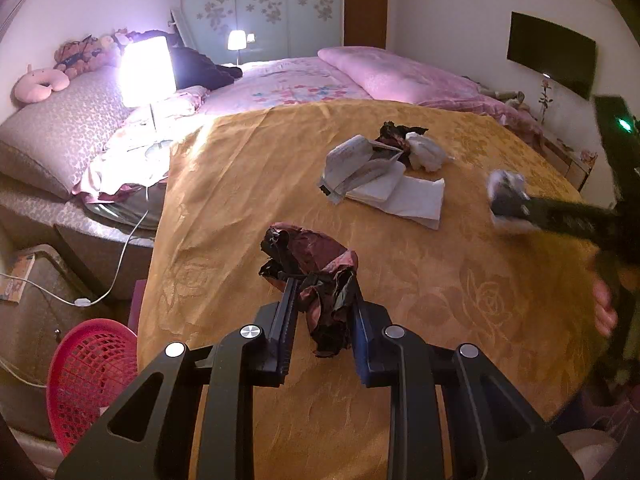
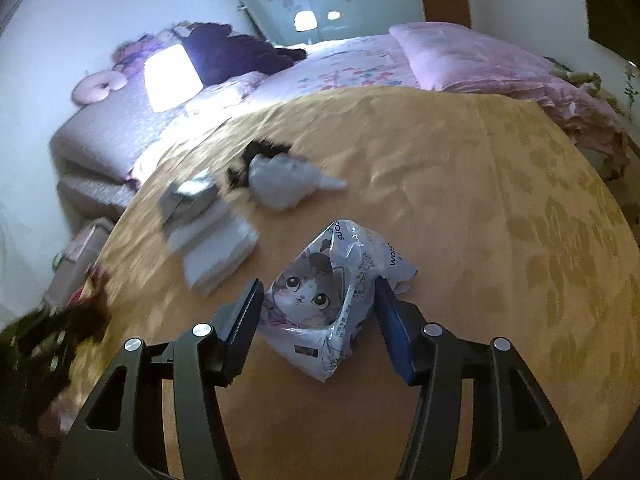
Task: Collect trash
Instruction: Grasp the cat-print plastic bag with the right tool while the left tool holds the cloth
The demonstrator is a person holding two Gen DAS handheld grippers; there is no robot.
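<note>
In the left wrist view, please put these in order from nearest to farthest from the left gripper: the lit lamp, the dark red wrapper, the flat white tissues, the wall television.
1. Dark red wrapper, gripped by the left gripper.
2. Flat white tissues, ahead and to the right on the yellow cloth.
3. Lit lamp, far left beside the bed.
4. Wall television, on the far right wall.

Matt yellow damask tablecloth [image 1: 420, 272], woven with roses. Crumpled dark-red foil wrapper [image 1: 316, 264], faintly shiny. Glossy white plastic cat-print bag [image 2: 328, 296], creased. Soft paper napkins [image 1: 416, 200]. Red plastic mesh basket [image 1: 92, 376]. Matt black plastic claw arms, bright metal rivets.
</note>
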